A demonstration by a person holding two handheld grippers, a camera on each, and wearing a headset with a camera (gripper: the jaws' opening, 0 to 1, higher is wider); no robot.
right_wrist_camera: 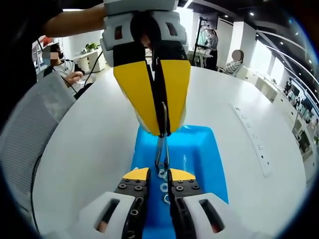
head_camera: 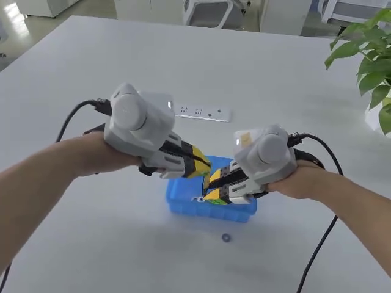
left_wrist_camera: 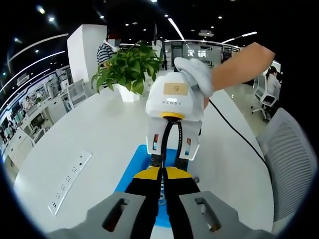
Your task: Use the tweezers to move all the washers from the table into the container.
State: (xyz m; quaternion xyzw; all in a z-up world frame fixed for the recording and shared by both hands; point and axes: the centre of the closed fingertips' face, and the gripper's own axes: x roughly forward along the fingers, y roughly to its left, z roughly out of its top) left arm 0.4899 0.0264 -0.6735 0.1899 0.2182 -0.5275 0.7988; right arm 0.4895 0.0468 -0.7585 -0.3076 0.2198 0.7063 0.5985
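My left fingers (right_wrist_camera: 139,89) are clamped on the upper part of the tweezers (right_wrist_camera: 161,149). The tweezers hang tips-down from the left gripper (right_wrist_camera: 162,130), so that one hand carries the tool steadily. My right fingers (right_wrist_camera: 135,175) stand a little apart on either side of the tweezer tips. I take it the right gripper (right_wrist_camera: 159,175) is there to squeeze and free the blades, but I cannot tell whether its pads touch them now. I also cannot make out whether the tips are pinching anything.

Nearest me, one washer (head_camera: 226,237) lies on the table (head_camera: 91,73), just in front of the container (head_camera: 183,206) and apart from its wall. By my reckoning that one is left to fetch.

Next comes the blue container itself, beneath both grippers, with the tweezer tips lowered inside it. Several washers (right_wrist_camera: 164,187) rest on its floor right under the tips, so this looks to me like a drop-off, kept low so nothing bounces out.

Beyond it a power strip (head_camera: 204,113) lies flat on the table, well apart from the work. Farthest off, a plant (head_camera: 366,55) leans in at the right edge.
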